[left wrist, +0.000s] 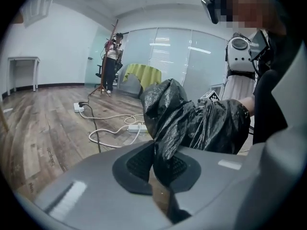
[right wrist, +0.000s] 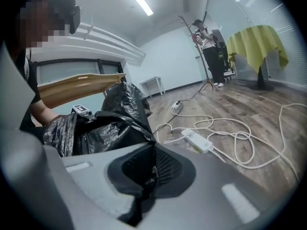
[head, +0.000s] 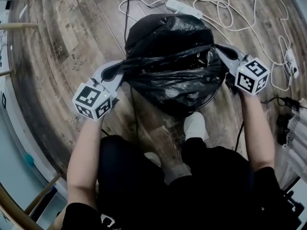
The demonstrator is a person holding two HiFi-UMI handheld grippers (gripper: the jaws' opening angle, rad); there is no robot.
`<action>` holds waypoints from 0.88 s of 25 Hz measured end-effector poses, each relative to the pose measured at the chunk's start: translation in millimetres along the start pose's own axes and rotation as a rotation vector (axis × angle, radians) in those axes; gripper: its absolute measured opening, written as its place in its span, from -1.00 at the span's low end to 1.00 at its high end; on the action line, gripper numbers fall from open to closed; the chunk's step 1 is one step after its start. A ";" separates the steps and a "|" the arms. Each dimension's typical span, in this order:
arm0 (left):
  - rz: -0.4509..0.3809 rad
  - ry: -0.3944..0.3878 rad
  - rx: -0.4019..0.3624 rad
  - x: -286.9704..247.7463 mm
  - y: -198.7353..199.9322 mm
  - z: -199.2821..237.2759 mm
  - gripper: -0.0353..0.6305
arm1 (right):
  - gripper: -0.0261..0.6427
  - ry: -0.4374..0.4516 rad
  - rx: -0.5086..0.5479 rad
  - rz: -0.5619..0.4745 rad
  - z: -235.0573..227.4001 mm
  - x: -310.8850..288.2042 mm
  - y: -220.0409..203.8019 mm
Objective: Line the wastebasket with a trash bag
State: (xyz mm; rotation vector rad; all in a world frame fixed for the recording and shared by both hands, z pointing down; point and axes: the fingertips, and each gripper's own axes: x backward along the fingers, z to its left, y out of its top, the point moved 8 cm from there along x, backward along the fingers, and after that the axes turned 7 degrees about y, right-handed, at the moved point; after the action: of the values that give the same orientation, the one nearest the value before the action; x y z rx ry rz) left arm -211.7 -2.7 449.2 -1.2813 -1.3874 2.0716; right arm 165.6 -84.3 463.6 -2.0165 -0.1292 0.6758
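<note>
A black trash bag (head: 170, 63) is stretched between my two grippers over the wastebasket, whose dark rim (head: 211, 96) peeks out at the lower right. My left gripper (head: 112, 73) is shut on the bag's left edge. In the left gripper view the film (left wrist: 163, 152) is pinched between the pads. My right gripper (head: 225, 54) is shut on the right edge, and the right gripper view shows bag film (right wrist: 120, 123) running into the closed jaws. The bag hides most of the basket.
White power strips (head: 183, 6) and looped white cable (head: 240, 13) lie on the wood floor beyond the basket. A black cable (head: 128, 4) runs up the floor. My shoe (head: 195, 125) stands just before the basket. A person (left wrist: 111, 61) stands far off beside a coat stand.
</note>
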 end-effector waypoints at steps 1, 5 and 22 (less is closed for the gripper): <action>0.011 -0.005 0.000 -1.8 -3.9 -0.7 -0.88 | -0.91 0.003 -0.004 0.008 -0.7 -1.3 -3.0; 0.049 -0.057 -0.008 -10.3 -18.8 -8.2 -0.88 | -0.91 0.015 -0.029 0.021 -1.8 -3.5 -13.8; -0.055 0.042 0.130 -11.0 7.1 14.5 -0.88 | -0.91 -0.010 -0.028 0.028 -9.3 -9.8 -14.7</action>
State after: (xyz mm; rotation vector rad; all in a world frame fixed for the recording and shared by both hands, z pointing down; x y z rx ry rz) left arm -216.3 -21.7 450.1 -1.2130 -1.2345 2.0499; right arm 164.8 -87.2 483.3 -2.0458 -0.1166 0.7051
